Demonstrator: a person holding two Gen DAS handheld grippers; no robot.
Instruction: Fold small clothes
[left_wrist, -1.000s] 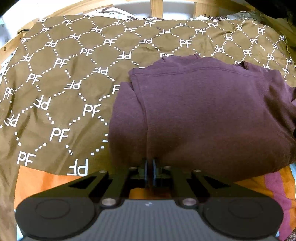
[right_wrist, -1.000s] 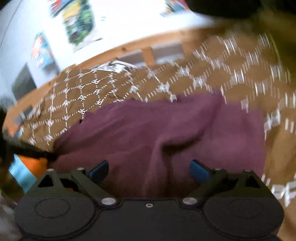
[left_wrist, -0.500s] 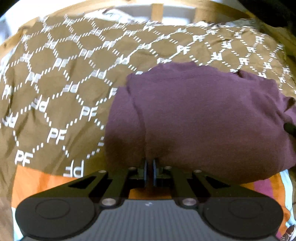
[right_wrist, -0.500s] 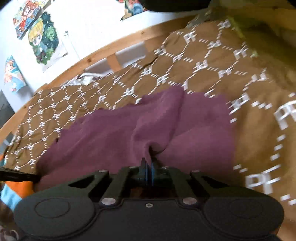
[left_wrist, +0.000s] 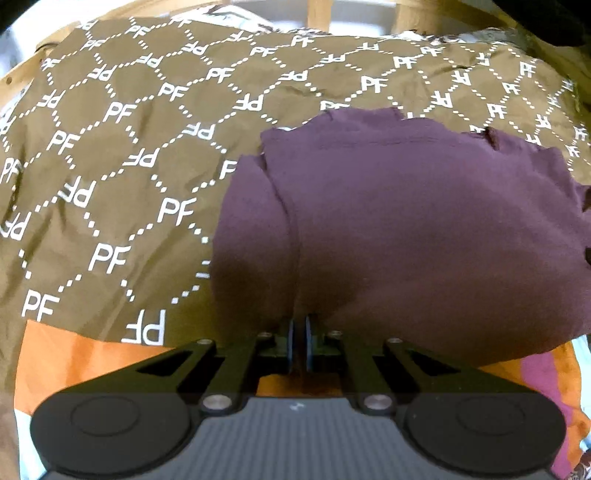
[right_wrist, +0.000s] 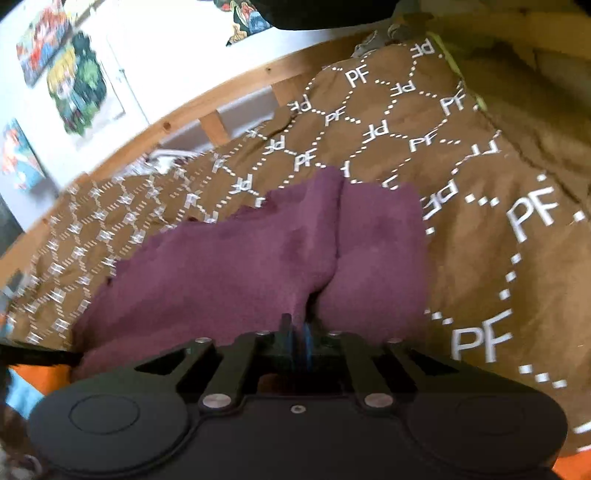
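Observation:
A dark purple garment (left_wrist: 424, 229) lies folded on a brown bedspread printed with "PF" (left_wrist: 110, 166). My left gripper (left_wrist: 300, 332) is shut on the near edge of the garment, pinching a crease of cloth. In the right wrist view the same purple garment (right_wrist: 240, 266) bunches into a ridge that runs into my right gripper (right_wrist: 299, 328). Its jaws stand almost together with cloth between them, and they are opening slightly. The pads still press on the fabric.
The brown bedspread (right_wrist: 480, 258) covers a bed with a wooden rail (right_wrist: 177, 122) along the far side. Colourful posters (right_wrist: 77, 85) hang on the white wall behind. An orange cloth (left_wrist: 66, 358) shows at the near edge of the bed.
My right gripper went from wide open above the garment to pinched on a ridge of its cloth, and its view rolled. The left gripper kept its grip and stayed put.

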